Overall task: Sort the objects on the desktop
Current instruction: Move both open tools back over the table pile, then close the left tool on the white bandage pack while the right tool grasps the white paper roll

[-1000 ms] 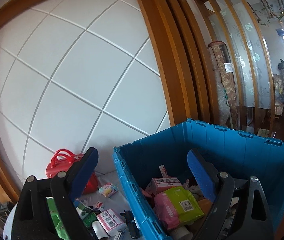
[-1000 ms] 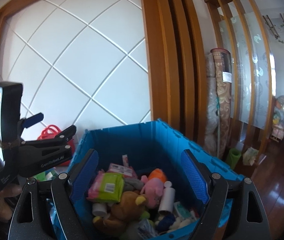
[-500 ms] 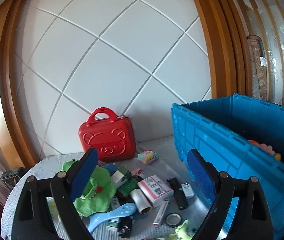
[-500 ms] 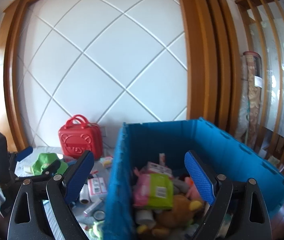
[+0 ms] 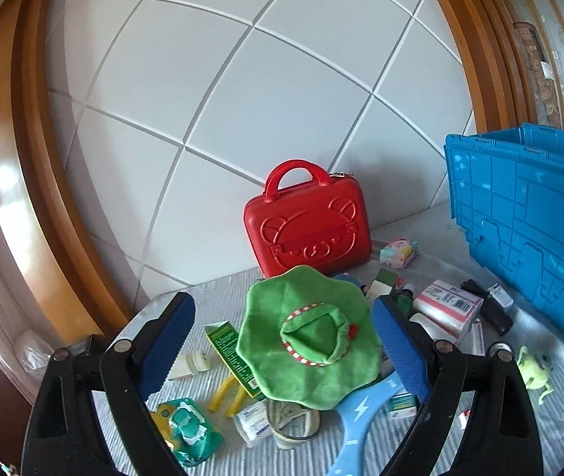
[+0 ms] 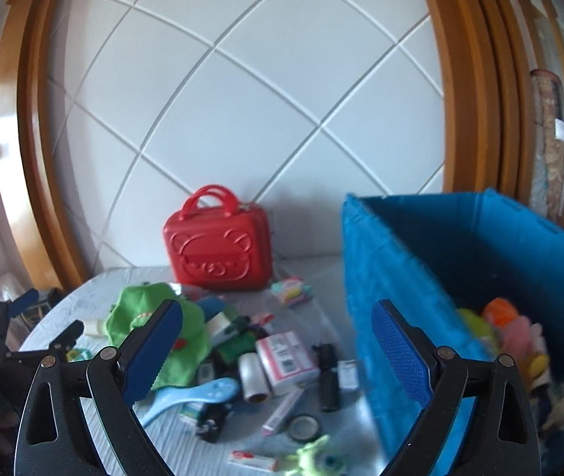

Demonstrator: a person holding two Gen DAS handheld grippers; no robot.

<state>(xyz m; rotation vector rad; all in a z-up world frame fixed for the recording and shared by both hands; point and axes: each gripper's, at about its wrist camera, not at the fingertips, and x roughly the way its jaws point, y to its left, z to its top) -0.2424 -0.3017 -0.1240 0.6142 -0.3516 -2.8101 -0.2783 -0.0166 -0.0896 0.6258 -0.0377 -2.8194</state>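
Note:
My left gripper (image 5: pixel 282 341) is open and empty, held above a green plush hat (image 5: pixel 309 337) on the grey table (image 5: pixel 520 428). My right gripper (image 6: pixel 278 349) is open and empty, over a pile of small items left of the blue crate (image 6: pixel 421 277). The pile holds a pink-and-white box (image 6: pixel 286 361), a white roll (image 6: pixel 252 377), a black tube (image 6: pixel 327 373) and a light blue brush (image 6: pixel 198 394). The crate (image 5: pixel 528 218) holds plush toys (image 6: pixel 516 337). The left gripper (image 6: pixel 36 329) shows at the far left of the right wrist view.
A red bear-face case (image 5: pixel 307 226) stands against the white panelled wall. A green wipes pack (image 5: pixel 185 432), a green carton (image 5: pixel 228 353), a tape ring (image 6: pixel 304 428) and a green monster toy (image 5: pixel 534 369) lie on the table. A wooden frame (image 5: pixel 16 198) stands left.
Both grippers swung left, away from the blue crate and toward the table clutter. The left gripper now hangs over the green hat. Both stayed open and empty.

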